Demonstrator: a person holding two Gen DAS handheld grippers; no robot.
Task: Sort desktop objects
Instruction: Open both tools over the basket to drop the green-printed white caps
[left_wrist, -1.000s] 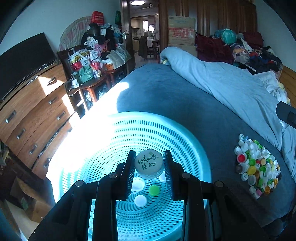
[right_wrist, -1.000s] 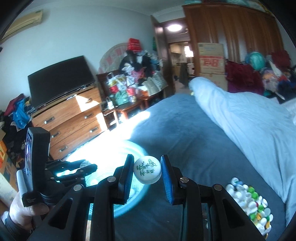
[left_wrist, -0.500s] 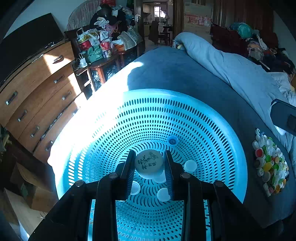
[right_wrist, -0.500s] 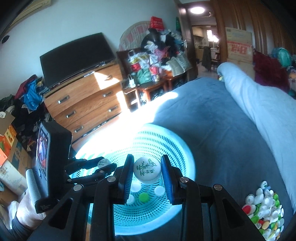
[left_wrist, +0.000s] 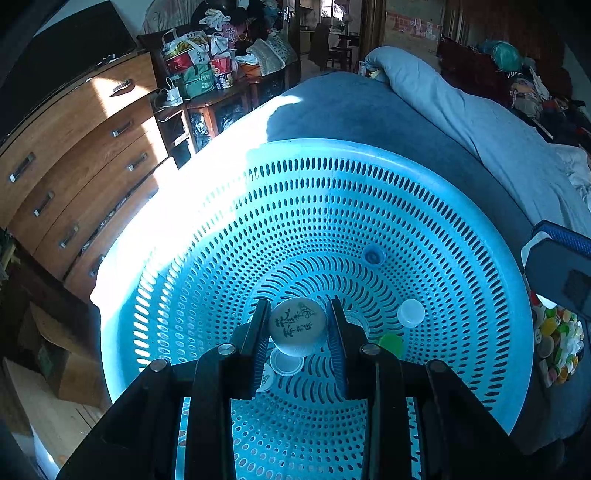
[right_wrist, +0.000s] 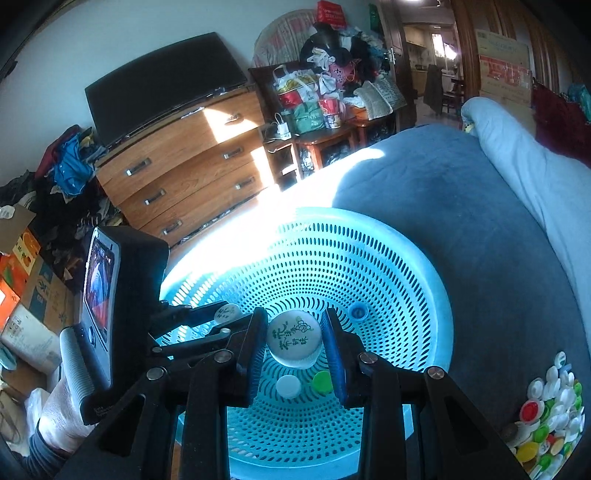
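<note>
Your left gripper (left_wrist: 297, 326) is clamped on a white cap with green lettering (left_wrist: 297, 325), held over the floor of the perforated blue basket (left_wrist: 332, 177). Your right gripper (right_wrist: 294, 341) grips a second white lettered cap (right_wrist: 294, 339) the same way, above the same basket (right_wrist: 424, 280); from this side your left gripper (right_wrist: 221, 317) shows just to its left, with its own cap (right_wrist: 226, 313) between the fingers.

Just below your left gripper's cap, on the basket floor, lie one white cap open side up (left_wrist: 286, 362), a partly hidden lettered cap (left_wrist: 266, 377) by the left finger, one green cap (left_wrist: 391, 343), another white cap (left_wrist: 410, 313) to the right, and one more white cap (left_wrist: 357, 319) partly behind the right finger. Farther in, one blue cap (left_wrist: 373, 254) rests on the basket's sloping wall. That makes six loose caps I can count in the basket, plus two held.

Beside the basket on the blue blanket (right_wrist: 480, 221) sits one pile of mixed coloured caps (right_wrist: 546, 413), too many to count. Beyond stands a wooden dresser (right_wrist: 184, 166).
</note>
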